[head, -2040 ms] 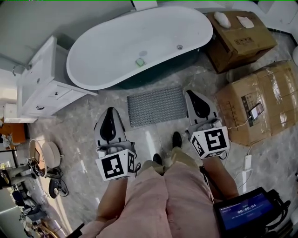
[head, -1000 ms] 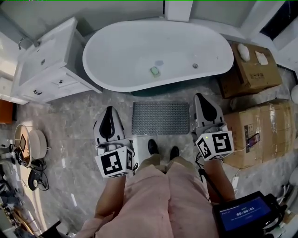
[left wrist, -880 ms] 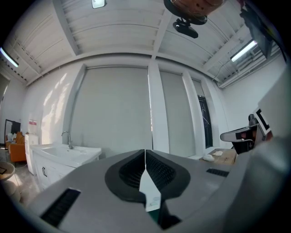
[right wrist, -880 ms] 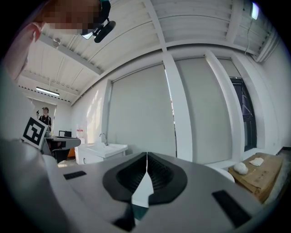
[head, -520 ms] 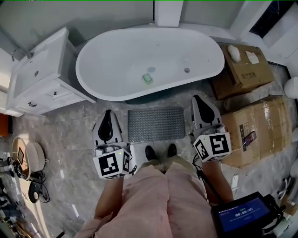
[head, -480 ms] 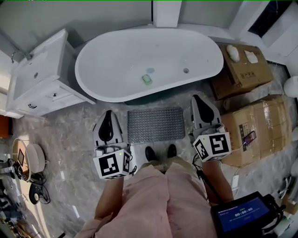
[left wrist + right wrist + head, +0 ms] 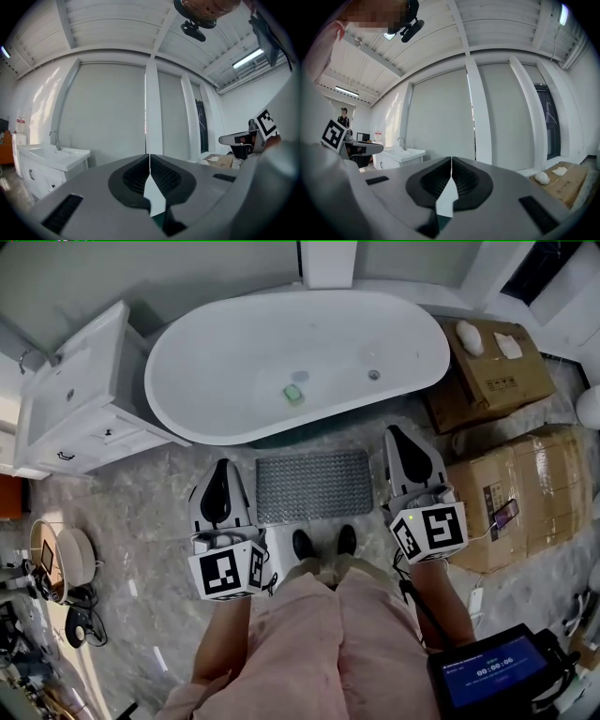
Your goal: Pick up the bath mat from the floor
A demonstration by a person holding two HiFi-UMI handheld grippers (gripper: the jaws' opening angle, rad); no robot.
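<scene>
The bath mat [image 7: 314,486] is grey with a fine studded grid; the floor [image 7: 141,512] is mottled grey marble. The bathtub [image 7: 234,362] is white, the cardboard boxes [image 7: 514,493] brown.

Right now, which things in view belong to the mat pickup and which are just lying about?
Job: grey textured rectangular bath mat on the floor; left claw, shut, empty; right claw, shut, empty.
Lying about: white oval bathtub; small green item inside it; white vanity cabinet; brown cardboard boxes.
</scene>
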